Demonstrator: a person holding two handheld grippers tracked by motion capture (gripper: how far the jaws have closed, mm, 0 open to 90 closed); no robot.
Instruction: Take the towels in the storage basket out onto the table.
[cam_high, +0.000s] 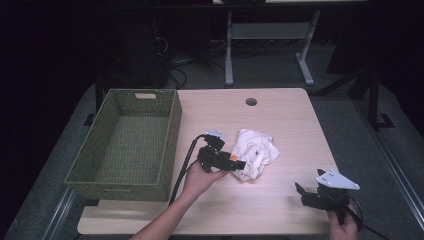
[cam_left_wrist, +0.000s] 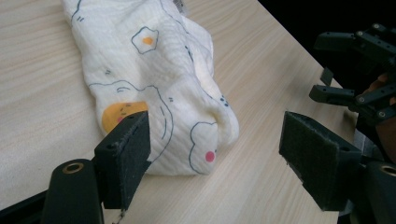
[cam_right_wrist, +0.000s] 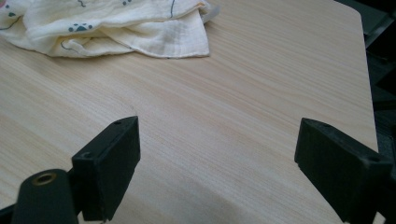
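A crumpled white cloth (cam_high: 255, 150) printed with small cartoon figures lies near the middle of the light wooden table (cam_high: 280, 115). My left gripper (cam_high: 239, 165) sits low at the cloth's near-left end, held in a hand. In the left gripper view the cloth (cam_left_wrist: 154, 65) has its end between the wide-apart jaws of that gripper (cam_left_wrist: 215, 123). One pad is beside the fabric and the other stands well off it. My right gripper (cam_high: 305, 192) rests near the table's front right corner, open over bare wood (cam_right_wrist: 218, 128). The cloth (cam_right_wrist: 116, 23) lies far ahead of it.
A green woven basket (cam_high: 170, 145) stands on the table's left side, close to my left hand. A round cable hole (cam_high: 251, 101) is near the far edge. The other gripper (cam_left_wrist: 359, 70) shows at the right of the left gripper view.
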